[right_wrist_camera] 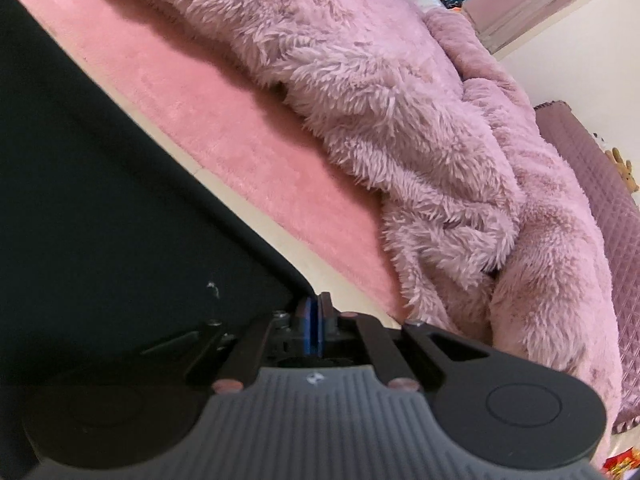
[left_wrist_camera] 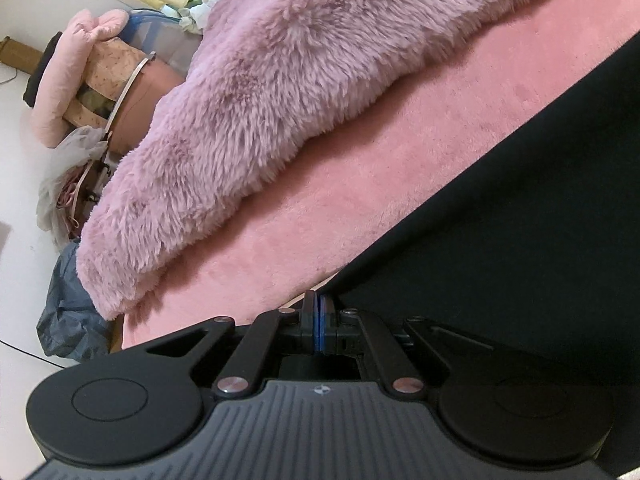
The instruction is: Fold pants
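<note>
Left wrist view: a fluffy mauve blanket [left_wrist_camera: 248,92] lies at left on the pink bed [left_wrist_camera: 360,184]; my left fingers [left_wrist_camera: 319,320] are pressed together on an edge of the black pants [left_wrist_camera: 500,220], which spread to the right. Right wrist view: the pants [right_wrist_camera: 80,180] fill the left; my right fingers [right_wrist_camera: 315,320] are likewise clamped on their edge, with the blanket [right_wrist_camera: 400,120] at right.
</note>
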